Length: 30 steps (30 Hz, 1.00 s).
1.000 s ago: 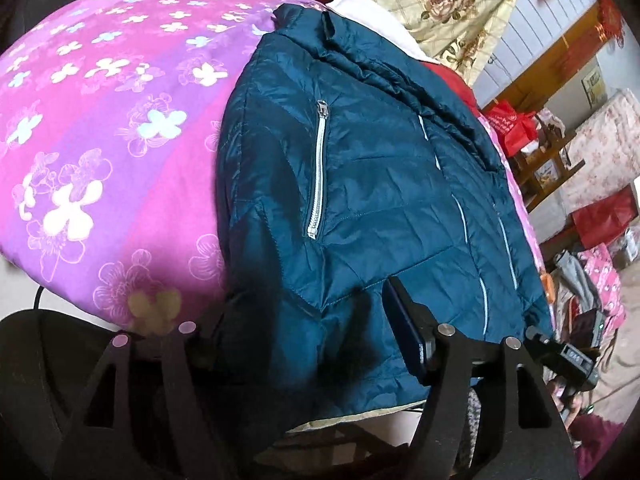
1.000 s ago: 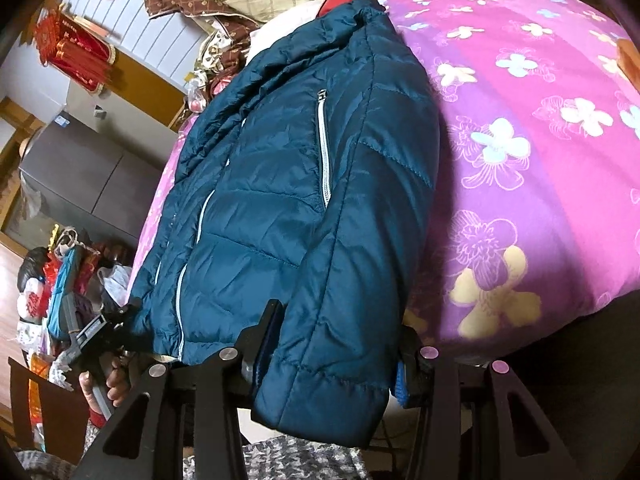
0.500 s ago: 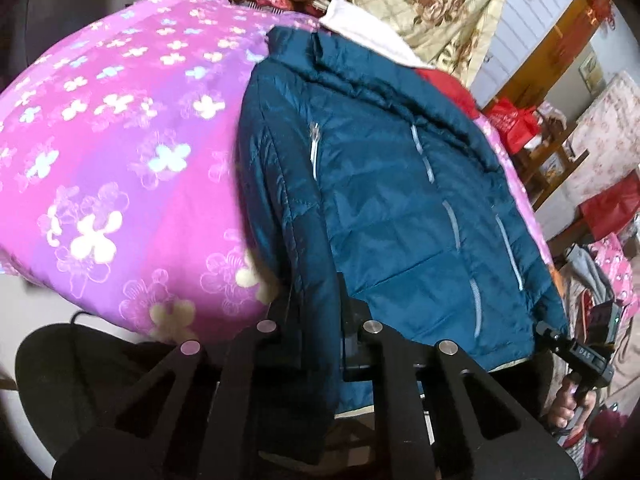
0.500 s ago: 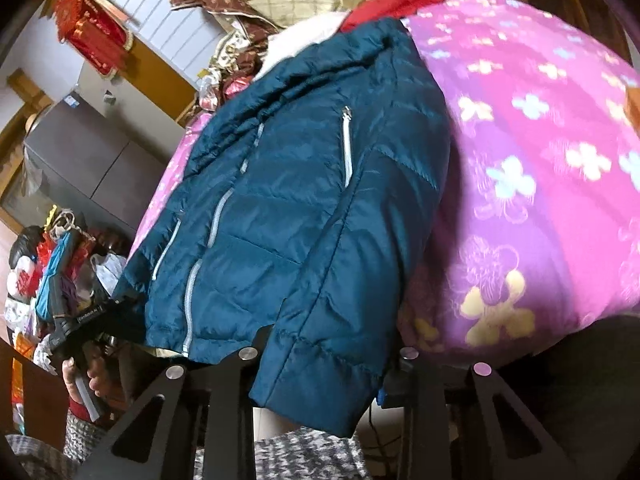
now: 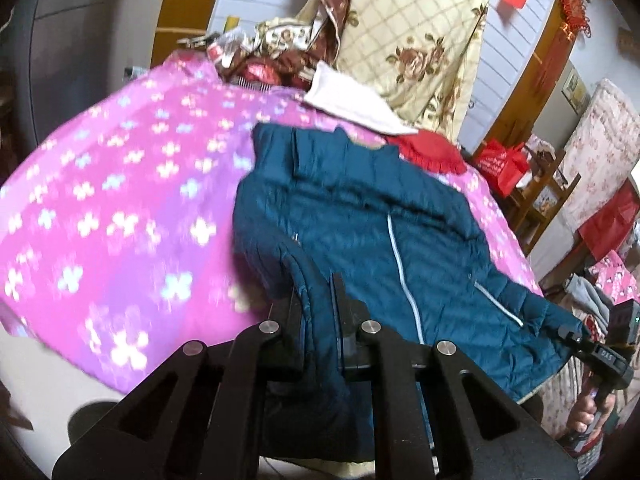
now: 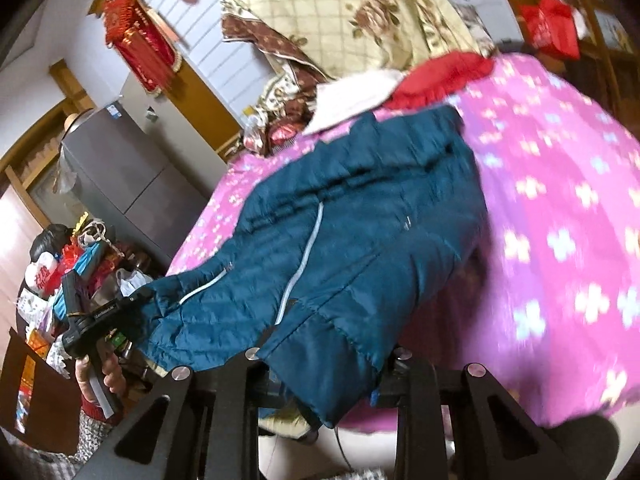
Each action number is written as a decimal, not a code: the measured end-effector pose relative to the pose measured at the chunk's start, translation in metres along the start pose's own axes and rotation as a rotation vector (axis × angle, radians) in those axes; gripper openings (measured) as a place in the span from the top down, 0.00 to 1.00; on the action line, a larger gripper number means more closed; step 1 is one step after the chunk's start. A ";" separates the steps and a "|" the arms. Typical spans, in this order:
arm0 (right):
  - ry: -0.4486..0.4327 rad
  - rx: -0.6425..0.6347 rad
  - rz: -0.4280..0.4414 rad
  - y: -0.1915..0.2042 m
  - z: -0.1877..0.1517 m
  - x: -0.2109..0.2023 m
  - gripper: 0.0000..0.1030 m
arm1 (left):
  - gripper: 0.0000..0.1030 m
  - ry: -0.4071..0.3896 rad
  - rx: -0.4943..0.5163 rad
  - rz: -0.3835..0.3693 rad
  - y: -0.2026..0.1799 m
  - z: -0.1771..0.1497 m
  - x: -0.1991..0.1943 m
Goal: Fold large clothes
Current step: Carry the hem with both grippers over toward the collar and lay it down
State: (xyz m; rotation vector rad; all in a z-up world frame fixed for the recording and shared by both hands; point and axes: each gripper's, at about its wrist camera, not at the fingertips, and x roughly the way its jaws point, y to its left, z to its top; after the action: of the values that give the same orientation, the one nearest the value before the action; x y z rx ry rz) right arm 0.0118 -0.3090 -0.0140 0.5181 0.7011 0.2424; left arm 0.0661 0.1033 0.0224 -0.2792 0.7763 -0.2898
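The teal quilted jacket lies front-up on the pink flowered quilt of the bed, collar toward the heaped cream blanket and hem at the near edge of the quilt. A second ago both tools stood open around the two near hem corners; since then the left tool has closed flat on a thin ridge of jacket fabric at the corner on the side of the bare quilt, and the right tool has been closing on the thicker padded corner on the other side, so that its pads now press on a bulging fold. Compared with the earlier views the hem has come up off the quilt and the cream blanket fills more of both pictures, which I read as both hands lifting together. That suggests the grasp is done and the first fold is starting, most likely carrying the hem up toward the collar. Both tools point forward and somewhat down along the jacket. From the right wrist view the left tool appears at the far hem corner, held by a hand wrapped round its grip below the hem, with the jacket stretched between the two tools.
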 end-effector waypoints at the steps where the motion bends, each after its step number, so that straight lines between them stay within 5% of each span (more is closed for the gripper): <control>1: -0.006 -0.008 0.000 0.004 0.006 0.000 0.76 | 0.92 -0.009 0.003 0.004 -0.002 0.006 0.000; 15: -0.139 -0.060 -0.069 0.029 0.121 0.019 0.78 | 0.92 -0.219 0.071 0.108 -0.027 0.109 -0.002; 19: -0.124 -0.057 -0.081 0.031 0.146 0.046 0.80 | 0.92 -0.199 0.065 0.150 -0.026 0.136 0.023; 24: -0.120 -0.009 -0.094 0.021 0.161 0.071 0.82 | 0.91 -0.153 0.001 0.124 -0.004 0.117 0.021; 25: -0.121 -0.003 -0.090 0.020 0.161 0.072 0.82 | 0.88 -0.138 -0.006 0.122 -0.001 0.111 0.021; 28: -0.118 -0.008 -0.094 0.017 0.161 0.073 0.82 | 0.50 -0.032 -0.049 0.108 0.032 0.076 0.024; 30: -0.115 -0.008 -0.099 0.016 0.159 0.071 0.82 | 0.44 0.012 -0.091 0.106 0.055 0.050 0.026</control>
State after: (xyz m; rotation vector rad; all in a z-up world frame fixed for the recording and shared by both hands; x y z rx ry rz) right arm 0.1699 -0.3279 0.0577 0.4842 0.6113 0.1217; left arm 0.1276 0.1521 0.0206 -0.3212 0.8147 -0.1562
